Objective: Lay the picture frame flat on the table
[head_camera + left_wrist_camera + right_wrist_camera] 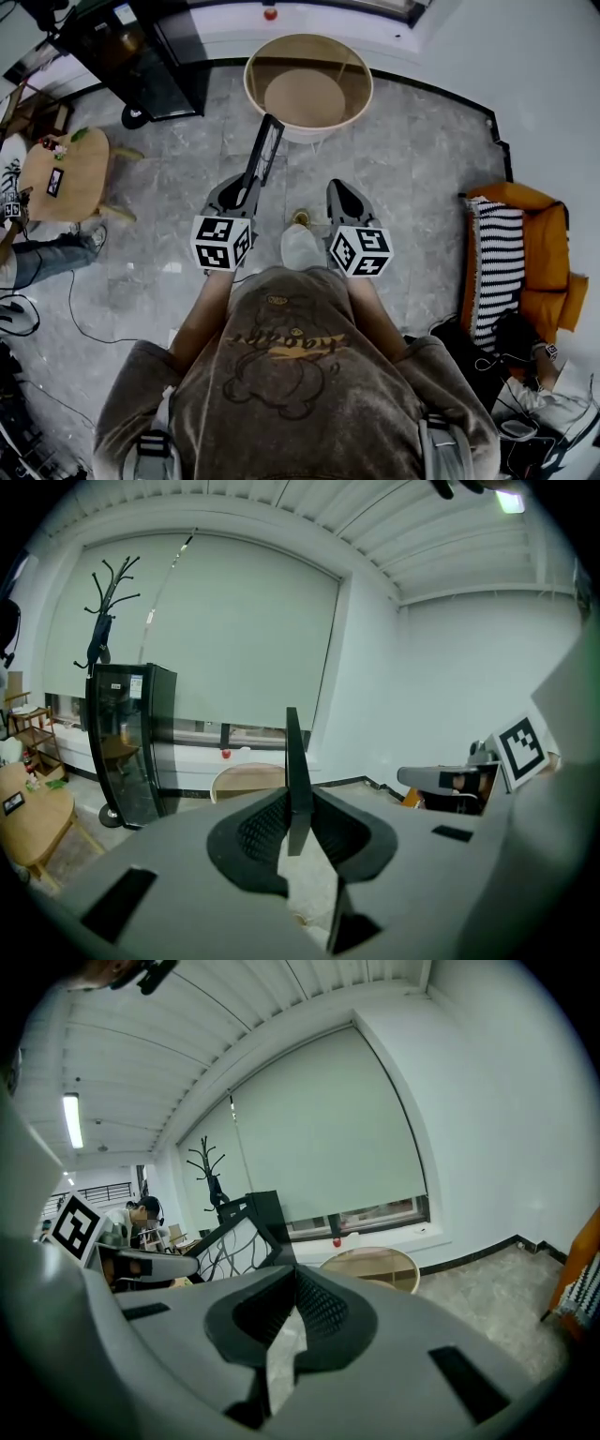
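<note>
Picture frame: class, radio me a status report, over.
Left tongs shut on picture frame, held upright. Right tongs shut, empty. Round table ahead, frame not yet down. Nothing seen in the way.

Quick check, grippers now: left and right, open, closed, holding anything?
Left gripper: closed on the picture frame, which shows edge-on between its jaws.
Right gripper: closed, nothing between its jaws.

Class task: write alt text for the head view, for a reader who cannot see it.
Seen from above, a person holds a black picture frame on edge in the left gripper, pointing toward a round table ahead on a grey tiled floor. The right gripper is alongside, shut and empty.
</note>
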{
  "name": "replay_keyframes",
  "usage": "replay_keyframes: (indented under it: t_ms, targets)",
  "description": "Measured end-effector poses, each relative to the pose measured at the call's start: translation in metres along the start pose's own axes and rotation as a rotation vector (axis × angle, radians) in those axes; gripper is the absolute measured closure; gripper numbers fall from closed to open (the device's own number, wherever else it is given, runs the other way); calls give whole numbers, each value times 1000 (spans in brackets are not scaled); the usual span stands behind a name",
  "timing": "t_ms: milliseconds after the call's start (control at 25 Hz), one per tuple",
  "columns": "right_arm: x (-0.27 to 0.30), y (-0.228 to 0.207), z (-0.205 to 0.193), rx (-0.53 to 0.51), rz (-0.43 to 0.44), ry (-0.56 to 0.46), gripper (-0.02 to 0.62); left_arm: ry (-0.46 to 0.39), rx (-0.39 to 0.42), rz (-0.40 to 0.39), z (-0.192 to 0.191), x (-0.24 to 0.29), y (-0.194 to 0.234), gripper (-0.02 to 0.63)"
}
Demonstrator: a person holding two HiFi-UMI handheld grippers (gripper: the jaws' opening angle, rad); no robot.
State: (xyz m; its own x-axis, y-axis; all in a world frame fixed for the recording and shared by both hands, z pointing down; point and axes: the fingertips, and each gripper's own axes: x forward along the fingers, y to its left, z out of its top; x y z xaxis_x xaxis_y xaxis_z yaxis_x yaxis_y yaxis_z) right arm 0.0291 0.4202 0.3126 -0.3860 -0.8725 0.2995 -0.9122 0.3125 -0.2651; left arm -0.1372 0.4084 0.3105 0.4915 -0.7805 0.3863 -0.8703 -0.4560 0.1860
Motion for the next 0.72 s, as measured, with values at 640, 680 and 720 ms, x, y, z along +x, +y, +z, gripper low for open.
replay_keyframes:
  t_ms: [640,680,720]
  targets:
    - [93,-62,48,25,26,18,575,29,-10,2,54,99,25,523]
    - [99,-66,51,26,30,17,575,30,-12,4,57,106,26,523]
    - [104,-70,53,26,33,17,575,31,-14,6,59,113,27,523]
